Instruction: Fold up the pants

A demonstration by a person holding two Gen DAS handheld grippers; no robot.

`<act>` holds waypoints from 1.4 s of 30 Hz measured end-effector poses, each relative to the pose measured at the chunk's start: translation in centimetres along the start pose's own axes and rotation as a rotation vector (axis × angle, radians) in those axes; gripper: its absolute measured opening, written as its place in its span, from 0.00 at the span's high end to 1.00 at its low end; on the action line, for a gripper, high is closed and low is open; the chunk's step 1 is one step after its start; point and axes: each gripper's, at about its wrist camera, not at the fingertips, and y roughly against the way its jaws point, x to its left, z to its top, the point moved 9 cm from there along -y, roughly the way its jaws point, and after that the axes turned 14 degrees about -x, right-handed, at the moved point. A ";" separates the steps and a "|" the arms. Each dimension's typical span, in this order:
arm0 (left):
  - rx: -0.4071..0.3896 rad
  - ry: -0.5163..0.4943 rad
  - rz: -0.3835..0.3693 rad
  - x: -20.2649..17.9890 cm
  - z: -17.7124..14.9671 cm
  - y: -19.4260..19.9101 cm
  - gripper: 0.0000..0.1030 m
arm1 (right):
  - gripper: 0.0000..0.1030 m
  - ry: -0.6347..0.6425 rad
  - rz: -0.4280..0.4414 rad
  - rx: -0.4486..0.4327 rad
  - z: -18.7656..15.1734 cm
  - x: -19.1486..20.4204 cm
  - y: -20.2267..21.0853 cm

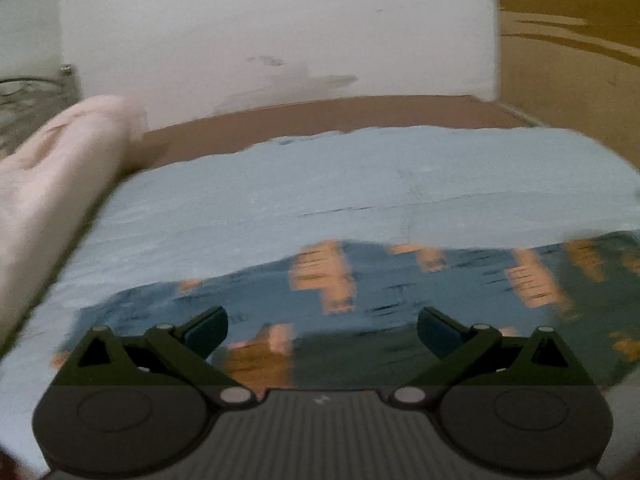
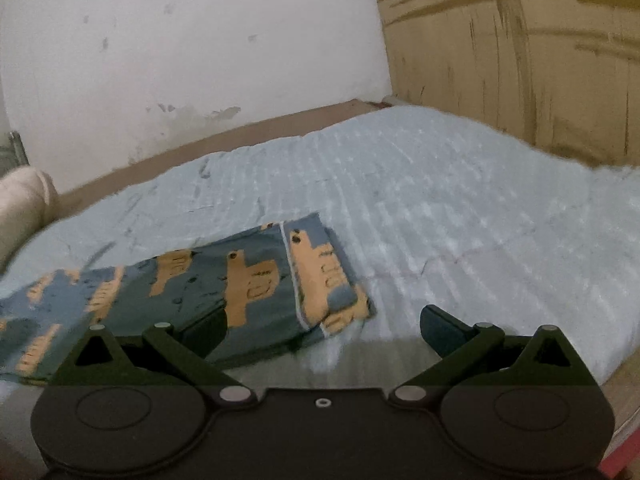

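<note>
The pants [image 2: 208,292], blue with an orange vehicle print, lie flat on the pale blue bedcover [image 2: 460,208] toward the near edge of the bed, their hem end pointing to the bed's middle, with one leg seemingly laid over the other, so a first lengthwise fold looks done already. The left claw [image 1: 322,330] hangs low over the printed cloth, fingers spread wide and gripping nothing; the right claw [image 2: 322,330] is likewise released, its left finger over the cloth and its right finger over bare bedcover just past the hem corner. That stance reads as a readying one: each claw is placed above a different stretch of the garment, likely so both can pinch an edge together and carry it across for the next fold. Flat, smooth cloth on a soft cover will be hard to pinch without catching the bedcover too. A rolled cream blanket [image 1: 52,168] lies along the bed's left edge, clear of the work. A wooden headboard [image 2: 520,60] stands at the right edge and a scuffed white wall [image 1: 280,32] behind. No brand, label or legible writing shows; the left view is blurred.
</note>
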 end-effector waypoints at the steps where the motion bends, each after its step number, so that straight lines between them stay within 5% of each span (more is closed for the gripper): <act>1: -0.003 0.006 -0.036 -1.5 0.3 -0.3 0.01 | 0.01 -0.015 0.011 0.002 0.2 -0.1 0.2; 9: -0.010 0.000 -0.288 -12.5 1.1 -2.5 0.01 | 0.01 -0.174 0.087 0.007 1.2 -0.2 -0.1; 12: 0.004 -0.020 -0.336 -15.4 0.8 -3.2 0.01 | 0.08 -0.196 0.035 0.033 1.0 -0.6 -0.9; 19: 0.081 -0.101 -0.350 -18.0 -2.0 -4.3 0.01 | 0.29 -0.164 -0.079 0.040 0.5 -0.8 -1.7; 21: 0.111 -0.119 -0.337 -17.8 -2.7 -4.4 0.01 | 0.42 -0.163 -0.094 0.038 0.4 -0.8 -1.9; 23: 0.111 -0.106 -0.341 -17.6 -2.9 -4.3 0.01 | 0.55 -0.154 -0.113 0.037 0.4 -0.9 -2.1; 30: 0.144 -0.049 -0.366 -17.1 -2.3 -4.3 0.01 | 0.75 -0.156 -0.101 0.013 0.8 -0.5 -2.0; 36: 0.151 0.150 -0.447 -16.6 0.2 -4.1 0.01 | 0.82 -0.005 -0.068 -0.063 2.7 2.5 -1.1; 42: 0.168 0.429 -0.654 -16.9 3.7 -3.6 0.01 | 0.82 0.220 0.043 -0.153 4.8 8.9 0.4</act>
